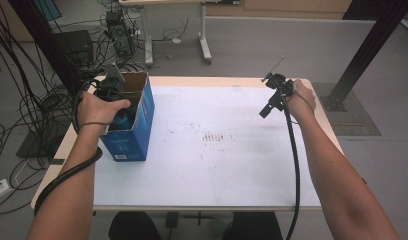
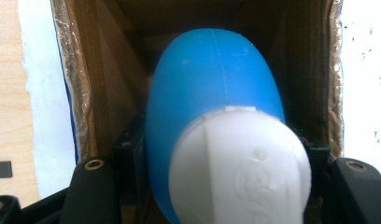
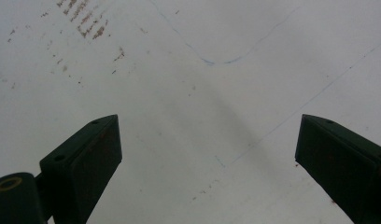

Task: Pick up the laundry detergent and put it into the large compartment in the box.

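Observation:
A blue bottle (image 2: 212, 79) with a white cap (image 2: 240, 168) is clamped between the black jaws of my left gripper (image 2: 221, 151), which is shut on it. The bottle points down into an open blue cardboard box (image 2: 100, 70). From the high view, the box (image 1: 139, 130) stands upright at the table's left side, and my left gripper (image 1: 119, 112) reaches into its open top. My right gripper (image 1: 265, 110) hovers over the far right part of the table. Its jaws (image 3: 207, 154) stand wide apart with nothing between them.
The table top (image 1: 217, 165) is white with small brown specks (image 1: 214, 136) near its middle. Cables (image 1: 22, 115) and equipment lie on the floor to the left. Another table's legs (image 1: 204, 45) stand beyond the far edge.

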Motion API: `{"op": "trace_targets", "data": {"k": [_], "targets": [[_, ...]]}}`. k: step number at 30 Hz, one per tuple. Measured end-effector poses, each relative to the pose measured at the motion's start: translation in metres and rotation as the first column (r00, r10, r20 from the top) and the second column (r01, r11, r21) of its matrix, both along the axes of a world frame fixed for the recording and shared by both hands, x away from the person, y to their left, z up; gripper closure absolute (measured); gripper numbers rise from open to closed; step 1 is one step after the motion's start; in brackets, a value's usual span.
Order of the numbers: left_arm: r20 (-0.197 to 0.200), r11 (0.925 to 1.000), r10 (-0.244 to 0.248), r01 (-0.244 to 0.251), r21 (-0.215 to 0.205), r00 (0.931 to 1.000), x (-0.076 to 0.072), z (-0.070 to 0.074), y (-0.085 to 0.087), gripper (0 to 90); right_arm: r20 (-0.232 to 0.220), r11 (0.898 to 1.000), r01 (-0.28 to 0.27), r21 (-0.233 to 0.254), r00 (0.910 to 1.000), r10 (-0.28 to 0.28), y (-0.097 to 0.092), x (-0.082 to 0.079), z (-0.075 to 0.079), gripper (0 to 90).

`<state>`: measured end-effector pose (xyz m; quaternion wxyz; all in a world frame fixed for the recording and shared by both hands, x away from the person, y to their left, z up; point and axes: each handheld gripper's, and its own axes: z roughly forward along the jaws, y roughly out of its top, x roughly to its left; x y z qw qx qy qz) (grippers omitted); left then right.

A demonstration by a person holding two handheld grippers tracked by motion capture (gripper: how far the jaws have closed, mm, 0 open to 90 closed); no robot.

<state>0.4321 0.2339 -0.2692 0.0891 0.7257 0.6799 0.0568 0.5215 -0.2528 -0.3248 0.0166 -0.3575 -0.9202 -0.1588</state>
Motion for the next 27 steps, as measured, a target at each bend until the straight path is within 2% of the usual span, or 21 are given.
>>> {"op": "trace_targets", "data": {"k": [27], "targets": [[0.000,1.0000,0.009,-0.009,-0.003,1.0000,-0.0010,0.0003,0.0010,37.7,0.004,1.000,0.002,-0.003,1.0000,-0.002,-0.0024,-0.0007,0.0017,6.9]]}}
